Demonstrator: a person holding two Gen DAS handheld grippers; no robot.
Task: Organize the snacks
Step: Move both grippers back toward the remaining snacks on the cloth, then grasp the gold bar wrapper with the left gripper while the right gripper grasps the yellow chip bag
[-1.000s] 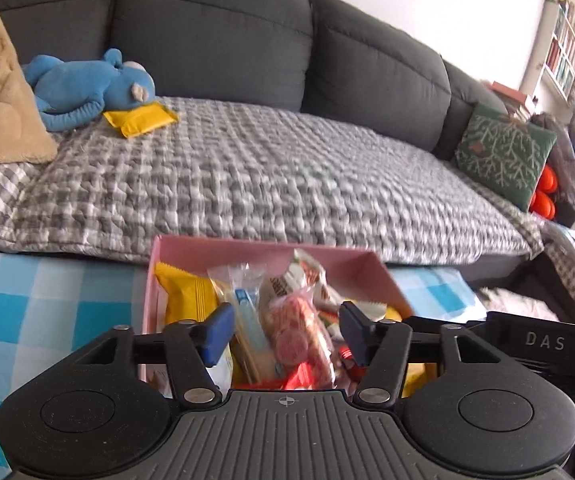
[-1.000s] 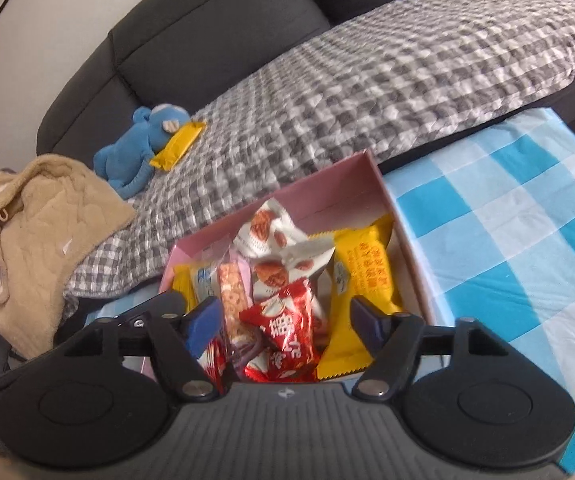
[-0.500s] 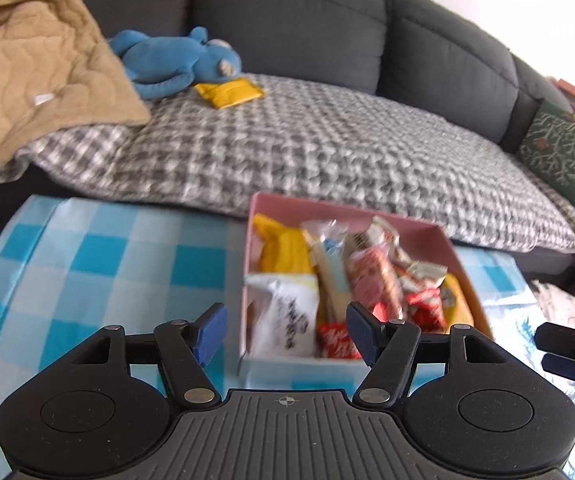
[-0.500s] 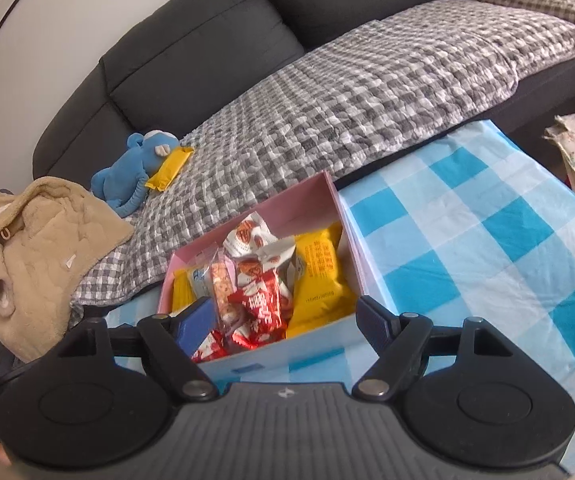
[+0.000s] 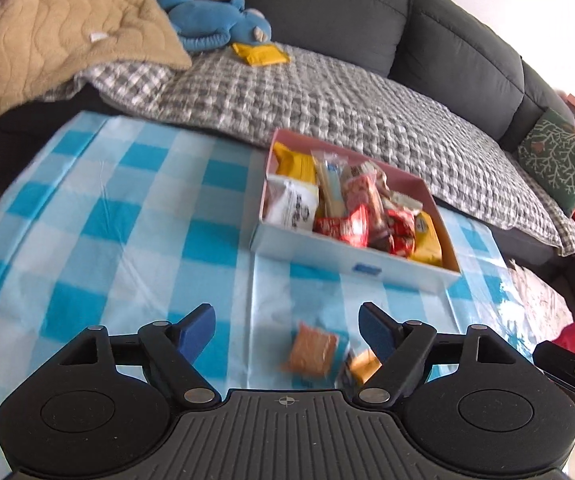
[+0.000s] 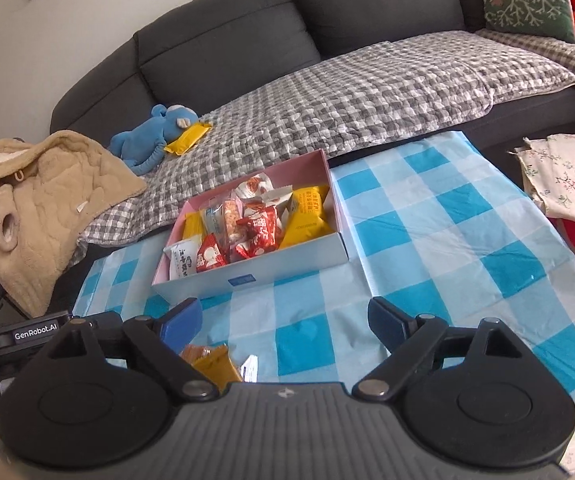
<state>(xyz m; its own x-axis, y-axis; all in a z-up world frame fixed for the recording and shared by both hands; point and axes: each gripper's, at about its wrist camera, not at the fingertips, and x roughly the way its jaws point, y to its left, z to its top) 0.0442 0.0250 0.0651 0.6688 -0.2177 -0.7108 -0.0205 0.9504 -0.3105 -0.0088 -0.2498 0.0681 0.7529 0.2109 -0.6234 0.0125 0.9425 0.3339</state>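
Left gripper (image 5: 286, 328): tilted down over the near part of the checked tablecloth (image 5: 127, 216); jaws spread wide and just been opening, nothing pinched between them.
Right gripper (image 6: 283, 320): tilted down over the same cloth, near edge; jaws spread wide and just been opening, nothing gripped.
Snack box (image 6: 287, 264): pink inside, pale outside, open-topped; sits at the far edge of the cloth, against the sofa (image 6: 367, 12) side; well apart from both grippers.
Box contents: packed with wrappers, among them a yellow packet (image 6: 307, 210), red packets (image 6: 261, 228) and a white packet (image 6: 181, 262).
Loose snacks: an orange packet (image 5: 313, 348) and a smaller one (image 5: 363, 362) lie on the cloth near its front edge, blurred, below the left gripper's jaws and untouched.
Left view only: the tip of the other gripper at the right edge; the loose packets in full.
Right view only: the loose orange packet (image 6: 213, 364) half hidden behind its own left finger; floral fabric (image 6: 559, 172) off the cloth's right edge.
Sofa items: blue plush toy (image 5: 215, 20) with a yellow packet (image 5: 261, 54) beside it, on the grey checked blanket (image 5: 347, 100); tan fleece garment (image 5: 47, 32) at the left end.
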